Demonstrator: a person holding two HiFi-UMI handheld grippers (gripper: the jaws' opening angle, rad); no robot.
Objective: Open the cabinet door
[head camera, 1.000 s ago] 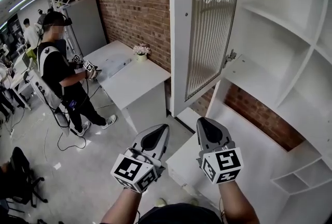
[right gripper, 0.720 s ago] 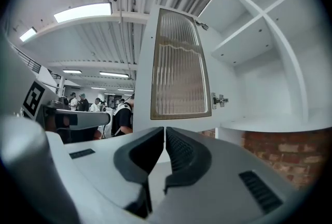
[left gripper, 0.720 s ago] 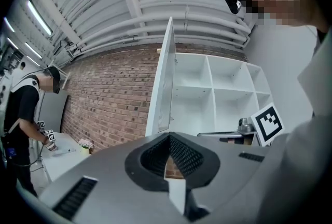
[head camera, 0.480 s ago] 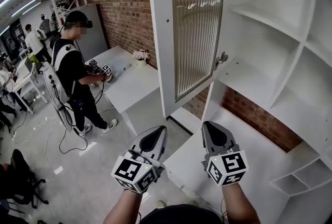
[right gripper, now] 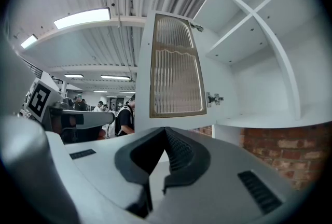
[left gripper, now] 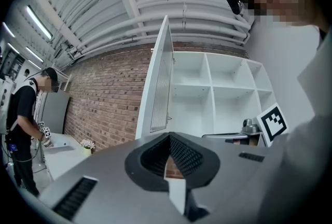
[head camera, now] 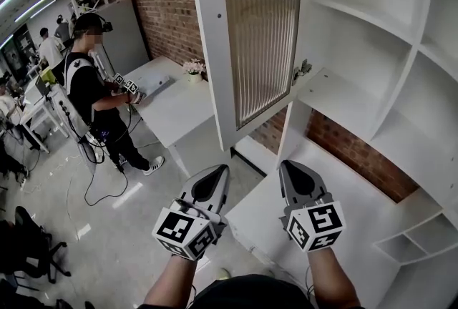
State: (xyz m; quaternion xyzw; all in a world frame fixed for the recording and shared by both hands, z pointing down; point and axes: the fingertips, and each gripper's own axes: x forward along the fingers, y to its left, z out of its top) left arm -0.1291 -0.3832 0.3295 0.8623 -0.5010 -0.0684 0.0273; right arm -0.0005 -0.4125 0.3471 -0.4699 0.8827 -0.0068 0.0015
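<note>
White desk (head camera: pixel 172 111) sits beyond the left gripper's fingers (head camera: pixel 212 187), little flower pot (head camera: pixel 193 69) on its far corner. Grey floor (head camera: pixel 107 236) left of those fingers has a black cable (head camera: pixel 89 193) trailing over it; white shelves (head camera: pixel 343 96) run past the right gripper's fingers (head camera: pixel 297 182).

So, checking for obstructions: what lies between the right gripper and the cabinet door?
Nothing. In the right gripper view the right gripper, jaws shut and empty, faces the cabinet door across bare air; the head view shows the same gap.

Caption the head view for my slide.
Left gripper and right gripper, both shut, below the open white ribbed-glass cabinet door and white shelves.
</note>
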